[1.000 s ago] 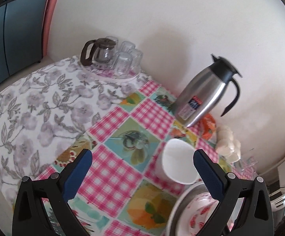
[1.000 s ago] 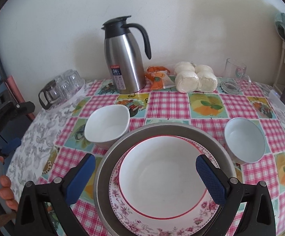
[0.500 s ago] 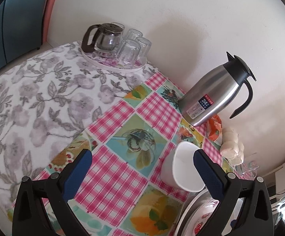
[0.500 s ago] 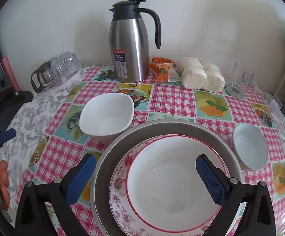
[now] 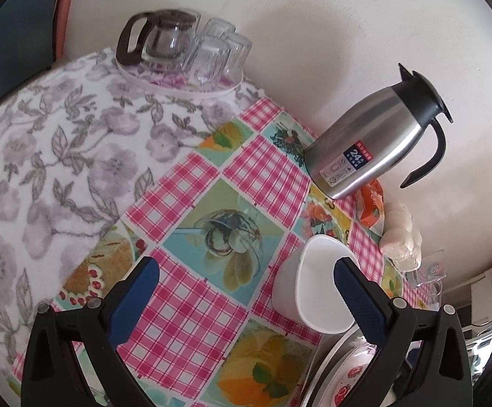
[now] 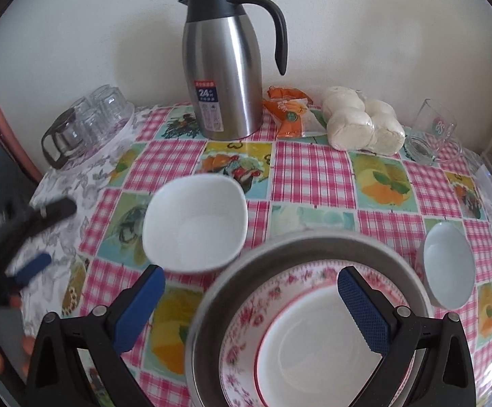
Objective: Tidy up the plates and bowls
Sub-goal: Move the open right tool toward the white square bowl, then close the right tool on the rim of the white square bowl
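A square white bowl (image 6: 195, 222) stands on the checked tablecloth, just left of a stack: a metal basin (image 6: 280, 247) holding a floral plate (image 6: 246, 318) and a white plate (image 6: 314, 339). A small round white bowl (image 6: 449, 264) sits right of the stack. My right gripper (image 6: 251, 303) hangs open over the basin's near left rim, holding nothing. In the left wrist view the square bowl (image 5: 317, 288) lies by the right finger of my open, empty left gripper (image 5: 246, 291), and the stack's edge (image 5: 341, 369) shows at bottom right. The left gripper (image 6: 39, 234) appears blurred at the table's left edge.
A steel thermos jug (image 6: 225, 78) stands at the back by the wall, with an orange snack packet (image 6: 286, 110), wrapped buns (image 6: 361, 122) and a glass mug (image 6: 432, 132) to its right. A tray with a glass pot and tumblers (image 5: 178, 51) sits back left on the floral cloth.
Both views have closed in on the table. My right gripper has shifted left, toward the square bowl. The left gripper has come closer to the square bowl. Both stay open.
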Available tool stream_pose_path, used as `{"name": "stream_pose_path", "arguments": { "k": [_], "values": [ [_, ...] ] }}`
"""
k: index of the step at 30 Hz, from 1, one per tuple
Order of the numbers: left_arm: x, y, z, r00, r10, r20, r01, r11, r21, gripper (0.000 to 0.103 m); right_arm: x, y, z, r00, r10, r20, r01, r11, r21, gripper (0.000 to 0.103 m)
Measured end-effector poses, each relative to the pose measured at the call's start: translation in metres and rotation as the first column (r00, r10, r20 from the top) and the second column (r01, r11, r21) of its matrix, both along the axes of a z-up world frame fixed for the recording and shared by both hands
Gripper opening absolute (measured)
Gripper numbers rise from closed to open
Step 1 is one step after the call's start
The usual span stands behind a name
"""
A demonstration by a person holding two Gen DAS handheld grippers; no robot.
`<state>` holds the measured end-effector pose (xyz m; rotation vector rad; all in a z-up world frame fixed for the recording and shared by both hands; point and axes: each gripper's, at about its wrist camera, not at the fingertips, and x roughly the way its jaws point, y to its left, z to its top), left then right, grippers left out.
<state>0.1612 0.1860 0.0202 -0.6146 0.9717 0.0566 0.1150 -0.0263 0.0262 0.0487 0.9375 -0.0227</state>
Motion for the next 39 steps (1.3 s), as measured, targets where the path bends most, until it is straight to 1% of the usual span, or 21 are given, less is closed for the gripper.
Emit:
{"name": "stream_pose_path", "arguments": {
  "k": [2,4,7,9,10,11,12,13,15,18,20,22,23,24,25,27,29,30,34,36,39],
  "values": [
    [0.004,-0.001,-0.003,1.000,-0.007,-0.007,0.007,1.000,-0.006,0.102,0.010,0.000,0.005,1.000,-0.009,-0.004,0.009,1.000,0.000,0.102],
    [0.008,-0.002,-0.006,1.000,-0.009,-0.014,0.009,1.000,-0.005,0.102,0.021,0.002,0.008,1.000,-0.011,-0.008,0.011,1.000,-0.029,0.100],
    [0.016,-0.003,-0.013,1.000,-0.015,-0.028,0.015,1.000,-0.015,0.102,0.033,0.006,0.008,1.000,-0.006,-0.014,0.005,0.997,-0.078,0.091],
    [0.020,-0.006,-0.017,0.999,-0.026,-0.035,0.025,0.999,-0.024,0.101,0.042,0.006,0.005,0.999,-0.011,-0.040,0.007,0.997,-0.081,0.088],
    [0.023,-0.008,-0.019,0.999,-0.034,-0.037,0.033,0.999,-0.028,0.101,0.047,0.005,0.001,0.998,-0.018,-0.060,0.014,0.997,-0.070,0.085],
    [0.026,-0.010,-0.020,0.998,-0.043,-0.038,0.042,0.999,-0.030,0.097,0.051,0.004,-0.001,0.997,-0.023,-0.072,0.018,0.998,-0.061,0.080],
    [0.028,-0.012,-0.021,0.998,-0.050,-0.039,0.049,0.998,-0.030,0.094,0.054,0.004,-0.004,0.996,-0.024,-0.083,0.020,0.998,-0.056,0.078],
    [0.030,-0.015,-0.022,0.997,-0.060,-0.041,0.059,0.998,-0.030,0.092,0.057,0.004,-0.007,0.995,-0.024,-0.093,0.019,0.998,-0.055,0.076],
    [0.035,-0.021,-0.027,0.996,-0.080,-0.046,0.078,0.996,-0.036,0.084,0.063,0.005,-0.014,0.993,-0.028,-0.112,0.021,0.998,-0.063,0.070],
    [0.041,-0.032,-0.036,0.992,-0.111,-0.066,0.107,0.993,-0.051,0.077,0.071,0.003,-0.026,0.988,-0.043,-0.147,0.036,0.998,-0.048,0.059],
    [0.044,-0.038,-0.040,0.989,-0.128,-0.072,0.124,0.991,-0.056,0.072,0.075,0.002,-0.033,0.986,-0.042,-0.164,0.038,0.999,-0.029,0.050],
    [0.047,-0.045,-0.045,0.986,-0.148,-0.076,0.143,0.988,-0.061,0.068,0.079,0.004,-0.039,0.984,-0.029,-0.173,0.025,0.999,-0.027,0.044],
    [0.048,-0.048,-0.046,0.985,-0.153,-0.079,0.148,0.987,-0.061,0.062,0.080,0.005,-0.041,0.984,-0.025,-0.175,0.020,0.999,-0.029,0.041],
    [0.049,-0.050,-0.048,0.984,-0.159,-0.085,0.154,0.986,-0.061,0.058,0.081,0.006,-0.043,0.984,-0.025,-0.176,0.019,0.999,-0.031,0.039],
    [0.051,-0.053,-0.051,0.982,-0.166,-0.089,0.161,0.985,-0.061,0.056,0.082,0.007,-0.045,0.983,-0.025,-0.180,0.020,0.999,-0.028,0.037],
    [0.052,-0.056,-0.053,0.980,-0.176,-0.092,0.171,0.983,-0.065,0.049,0.085,0.008,-0.049,0.982,-0.028,-0.187,0.024,0.999,-0.024,0.036],
    [0.054,-0.059,-0.055,0.978,-0.183,-0.095,0.178,0.982,-0.065,0.045,0.087,0.010,-0.053,0.980,-0.028,-0.199,0.023,0.999,-0.026,0.032],
    [0.055,-0.061,-0.057,0.978,-0.186,-0.098,0.180,0.982,-0.063,0.042,0.088,0.010,-0.055,0.978,-0.028,-0.207,0.023,0.999,-0.027,0.032],
    [0.056,-0.064,-0.062,0.974,-0.196,-0.115,0.190,0.980,-0.061,0.034,0.092,0.012,-0.061,0.973,-0.028,-0.228,0.023,0.999,-0.024,0.029],
    [0.057,-0.065,-0.066,0.971,-0.204,-0.123,0.197,0.978,-0.063,0.026,0.093,0.013,-0.064,0.972,-0.026,-0.233,0.020,0.999,-0.030,0.027],
    [0.058,-0.066,-0.073,0.969,-0.205,-0.139,0.196,0.977,-0.080,0.021,0.095,0.013,-0.068,0.970,-0.029,-0.241,0.021,0.999,-0.035,0.022]
  ]
}}
